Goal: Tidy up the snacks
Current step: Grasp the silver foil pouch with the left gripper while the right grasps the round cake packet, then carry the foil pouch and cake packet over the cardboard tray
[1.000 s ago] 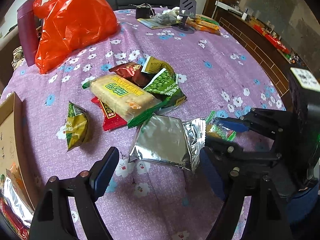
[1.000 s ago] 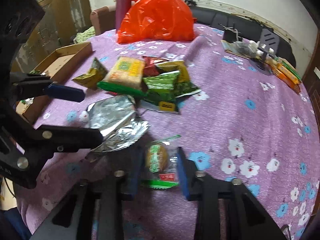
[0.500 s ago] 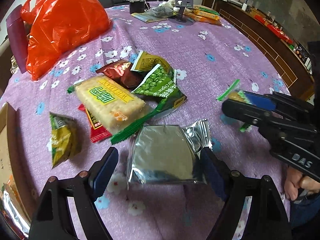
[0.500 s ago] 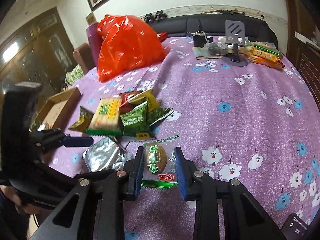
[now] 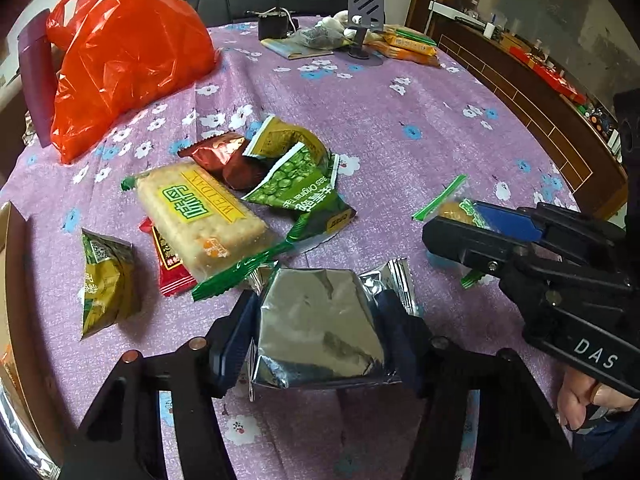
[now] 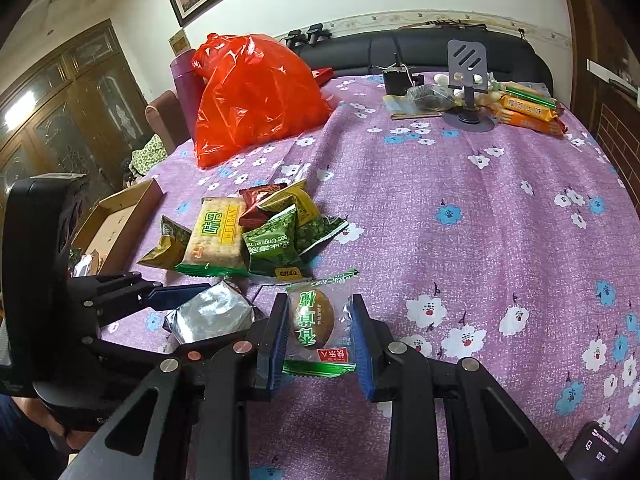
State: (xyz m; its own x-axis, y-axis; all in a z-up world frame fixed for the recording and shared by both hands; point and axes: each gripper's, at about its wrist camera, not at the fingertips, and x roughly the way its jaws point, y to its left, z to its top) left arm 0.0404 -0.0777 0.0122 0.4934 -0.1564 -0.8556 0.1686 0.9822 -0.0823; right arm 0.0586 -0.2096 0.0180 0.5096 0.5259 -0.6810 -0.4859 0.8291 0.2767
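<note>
on the purple cloth (image 5: pixel 400 120) | left claw (image 5: pixel 320 328) just closed, pinching silver packet (image 5: pixel 316 320) | right claw (image 6: pixel 320 336) pinching clear cake packet (image 6: pixel 316 320) | box (image 6: pixel 116 216) holds wrappers

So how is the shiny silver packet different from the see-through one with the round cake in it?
The silver packet is plain foil with no print and hides its contents; the clear packet shows a round brown cake and has green printing. The silver packet looks bigger and blockier than the clear packet. The silver one sits in the left gripper, whose jaws have just been closing on it; the clear one is in the right gripper. Both are sealed snacks.
</note>
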